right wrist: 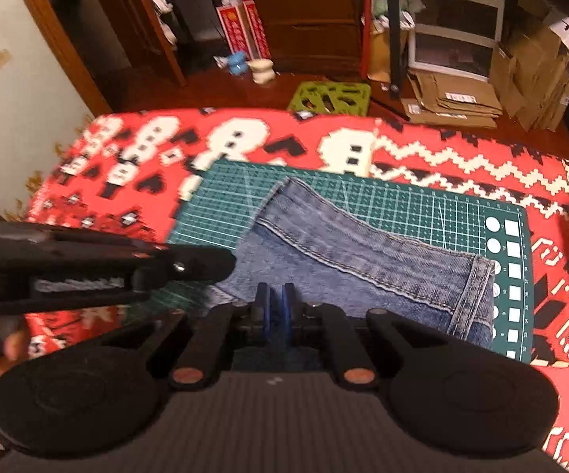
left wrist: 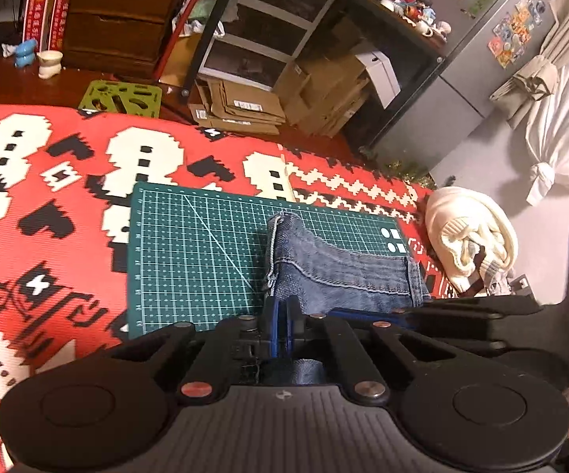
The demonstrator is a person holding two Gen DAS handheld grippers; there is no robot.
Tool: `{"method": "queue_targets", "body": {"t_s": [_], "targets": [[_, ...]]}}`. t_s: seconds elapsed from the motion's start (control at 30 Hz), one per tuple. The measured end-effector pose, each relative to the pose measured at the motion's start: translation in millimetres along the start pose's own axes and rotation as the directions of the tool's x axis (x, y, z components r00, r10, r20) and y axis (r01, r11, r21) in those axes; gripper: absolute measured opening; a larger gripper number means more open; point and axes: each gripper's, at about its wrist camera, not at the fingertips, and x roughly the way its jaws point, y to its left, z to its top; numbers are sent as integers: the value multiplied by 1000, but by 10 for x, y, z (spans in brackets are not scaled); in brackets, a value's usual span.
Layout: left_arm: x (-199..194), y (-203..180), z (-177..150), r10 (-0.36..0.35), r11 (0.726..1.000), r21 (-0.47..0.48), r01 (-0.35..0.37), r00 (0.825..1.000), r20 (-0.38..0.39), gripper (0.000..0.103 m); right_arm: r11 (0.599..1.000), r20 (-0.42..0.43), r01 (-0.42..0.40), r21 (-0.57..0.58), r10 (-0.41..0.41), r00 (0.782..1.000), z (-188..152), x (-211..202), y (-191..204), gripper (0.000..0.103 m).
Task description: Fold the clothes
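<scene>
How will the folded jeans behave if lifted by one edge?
The jeans would probably drape and unfold, since nothing visibly binds the stacked layers. The thick seams suggest heavy, fairly stiff cloth, so they likely sag slowly. On the cutting mat they would probably drag rather than slide.

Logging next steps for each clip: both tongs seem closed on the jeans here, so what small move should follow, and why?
Probably carry the pinched near edge forward: both the left tongs and right tongs are shut on the jeans, which lie folded on the green cutting mat.

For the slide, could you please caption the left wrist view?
Left gripper shut on folded jeans lying on a green cutting mat.
</scene>
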Motion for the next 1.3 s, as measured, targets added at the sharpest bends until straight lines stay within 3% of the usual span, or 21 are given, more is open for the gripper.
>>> {"method": "queue_targets", "body": {"t_s": [0.37,0.77,0.93,1.1,1.3], "targets": [[84,-178,9,77,995,63,-76,997,-5,3,999,16,43,11,-43,999,29,86,-135,4],[29,-175,36,102,994,34,-101,995,-25,3,994,42,81,78,-84,996,47,-88,-263,0],[-70,-183,4,111,994,27,-111,994,-21,3,995,63,34,94,-40,997,-72,-279,-194,1],[-319,-137,-104,91,996,19,-91,996,-8,3,995,74,-62,85,55,996,-222,-390,-45,3],[-544,58,-345,56,997,-59,-58,998,-35,3,994,34,-100,51,98,995,-370,-302,241,3]]}}
